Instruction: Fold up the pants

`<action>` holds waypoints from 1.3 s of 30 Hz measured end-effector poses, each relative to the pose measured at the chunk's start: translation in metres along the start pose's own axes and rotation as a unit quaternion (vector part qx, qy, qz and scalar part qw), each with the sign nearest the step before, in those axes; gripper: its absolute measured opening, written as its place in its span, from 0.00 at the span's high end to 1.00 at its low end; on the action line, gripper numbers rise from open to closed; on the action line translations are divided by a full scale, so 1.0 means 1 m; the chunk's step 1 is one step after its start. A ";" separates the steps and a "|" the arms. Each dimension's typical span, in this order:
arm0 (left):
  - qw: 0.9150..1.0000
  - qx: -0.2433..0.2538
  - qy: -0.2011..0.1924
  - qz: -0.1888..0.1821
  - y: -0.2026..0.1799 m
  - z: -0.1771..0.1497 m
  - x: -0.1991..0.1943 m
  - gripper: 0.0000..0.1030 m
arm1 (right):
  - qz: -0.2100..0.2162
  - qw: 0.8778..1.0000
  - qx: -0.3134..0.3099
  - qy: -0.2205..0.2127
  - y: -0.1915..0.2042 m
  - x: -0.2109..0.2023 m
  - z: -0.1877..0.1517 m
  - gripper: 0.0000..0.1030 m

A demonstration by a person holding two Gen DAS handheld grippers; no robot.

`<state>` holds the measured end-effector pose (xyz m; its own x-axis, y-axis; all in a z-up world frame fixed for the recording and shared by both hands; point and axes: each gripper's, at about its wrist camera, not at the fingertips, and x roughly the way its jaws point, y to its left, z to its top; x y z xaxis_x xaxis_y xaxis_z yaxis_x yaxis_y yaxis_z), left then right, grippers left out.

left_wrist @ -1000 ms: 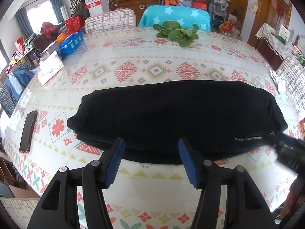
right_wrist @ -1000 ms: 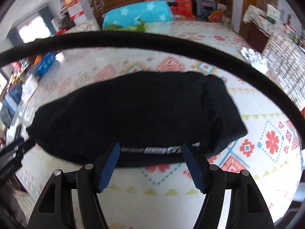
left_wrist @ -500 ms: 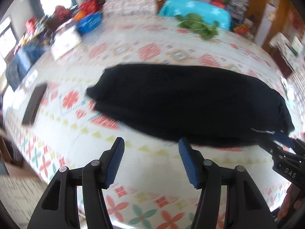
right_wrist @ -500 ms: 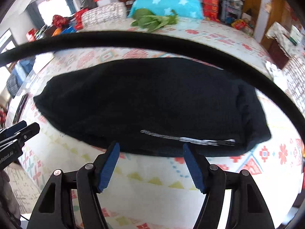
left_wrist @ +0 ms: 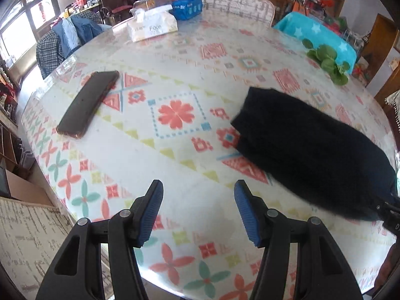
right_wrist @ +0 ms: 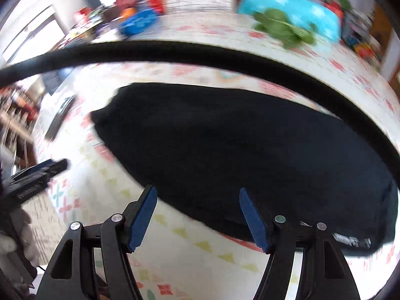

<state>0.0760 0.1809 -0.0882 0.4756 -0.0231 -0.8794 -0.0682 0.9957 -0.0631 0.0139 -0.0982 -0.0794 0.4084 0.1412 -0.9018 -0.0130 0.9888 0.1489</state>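
A cluttered living room surrounds the wide surface (left_wrist: 175, 155), covered in a glossy cloth printed with red flowers and diamonds. On it the black knitted pants (right_wrist: 237, 155) lie as a long folded band, right of centre in the left wrist view and filling the middle of the right wrist view. A dark flat phone (left_wrist: 87, 105) rests well apart to the left. The left hand-held gripper (left_wrist: 198, 211) hangs open and empty over bare cloth; the right hand-held gripper (right_wrist: 197, 218) is open and empty too, at the band's near edge. The next fold probably wants each gripper pinching all layers at one end, lifting evenly, so the band halves without skewing.
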 end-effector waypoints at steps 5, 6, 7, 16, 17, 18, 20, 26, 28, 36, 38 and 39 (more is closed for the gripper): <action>1.000 0.006 -0.013 -0.011 -0.001 0.014 -0.004 0.43 | -0.095 0.982 0.160 -0.043 -0.110 -0.047 -0.041 0.30; 1.000 0.009 -0.014 -0.013 -0.004 0.015 -0.004 0.43 | -0.118 0.974 0.188 -0.052 -0.132 -0.058 -0.053 0.30; 1.000 0.013 -0.013 -0.015 -0.007 0.017 -0.003 0.43 | -0.140 0.963 0.223 -0.062 -0.157 -0.071 -0.068 0.30; 0.999 0.026 0.017 -0.044 -0.044 0.006 0.005 0.43 | -0.116 0.924 0.358 -0.061 -0.241 -0.073 -0.109 0.31; 0.999 0.027 0.016 -0.044 -0.047 0.004 0.003 0.43 | -0.122 0.925 0.357 -0.048 -0.242 -0.065 -0.107 0.45; 0.999 0.031 0.013 -0.043 -0.051 0.002 0.001 0.43 | -0.124 0.925 0.358 -0.041 -0.242 -0.057 -0.106 0.62; 0.998 0.037 0.008 -0.040 -0.056 -0.001 -0.004 0.43 | -0.112 0.925 0.360 -0.036 -0.245 -0.050 -0.106 0.78; 0.999 0.035 -0.001 -0.035 -0.064 -0.010 -0.013 0.43 | -0.074 0.931 0.353 -0.064 -0.247 -0.068 -0.099 0.84; 0.999 0.030 -0.001 -0.034 -0.064 -0.011 -0.014 0.43 | -0.065 0.932 0.348 -0.081 -0.247 -0.080 -0.094 0.84; 1.000 0.010 0.000 -0.025 -0.061 -0.018 -0.012 0.43 | -0.079 0.931 0.350 -0.062 -0.267 -0.065 -0.098 0.83; 1.000 0.004 0.001 -0.019 -0.057 -0.020 -0.012 0.43 | -0.085 0.933 0.347 -0.046 -0.268 -0.051 -0.105 0.79; 1.000 0.000 0.002 -0.016 -0.054 -0.020 -0.011 0.43 | -0.089 0.933 0.346 -0.046 -0.267 -0.049 -0.107 0.78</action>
<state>0.0564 0.1252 -0.0843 0.4746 -0.0555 -0.8784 -0.0528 0.9944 -0.0914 -0.1005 -0.3634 -0.1183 0.4254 -0.0583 -0.9031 0.6413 0.7235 0.2554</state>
